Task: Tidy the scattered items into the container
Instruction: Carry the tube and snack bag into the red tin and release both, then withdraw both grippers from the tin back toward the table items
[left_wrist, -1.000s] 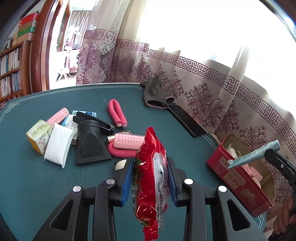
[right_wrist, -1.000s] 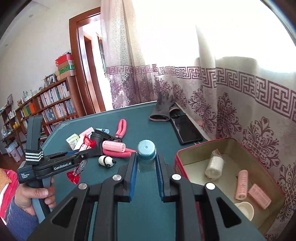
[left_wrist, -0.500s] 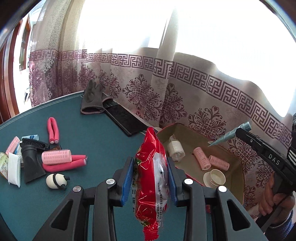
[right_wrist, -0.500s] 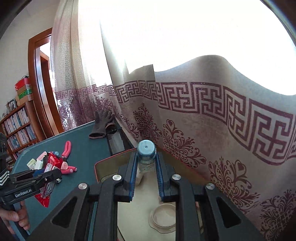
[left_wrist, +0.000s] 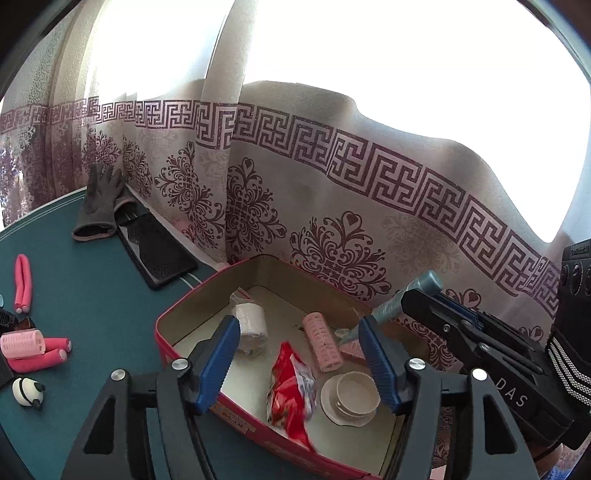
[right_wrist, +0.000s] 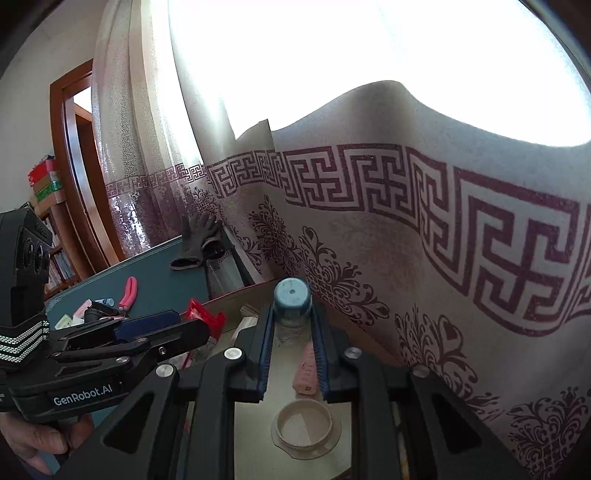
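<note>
The red tin (left_wrist: 192, 325) sits on the green table (left_wrist: 92, 288) against the patterned curtain (left_wrist: 332, 206). Above it the left gripper (left_wrist: 299, 354) hangs with jaws spread, and the red snack packet (left_wrist: 291, 391) lies inside the tin. The right gripper (right_wrist: 291, 332) pinches the blue-capped tube (right_wrist: 291, 295) over the tin. A pink roller (left_wrist: 321, 341) and a cream lid (left_wrist: 351, 398) lie nearby.

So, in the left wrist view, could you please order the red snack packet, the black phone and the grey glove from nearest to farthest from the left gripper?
1. Red snack packet: in the tin, between the left gripper's open fingers.
2. Black phone: on the table, up-left.
3. Grey glove: beyond the phone, by the curtain.
</note>
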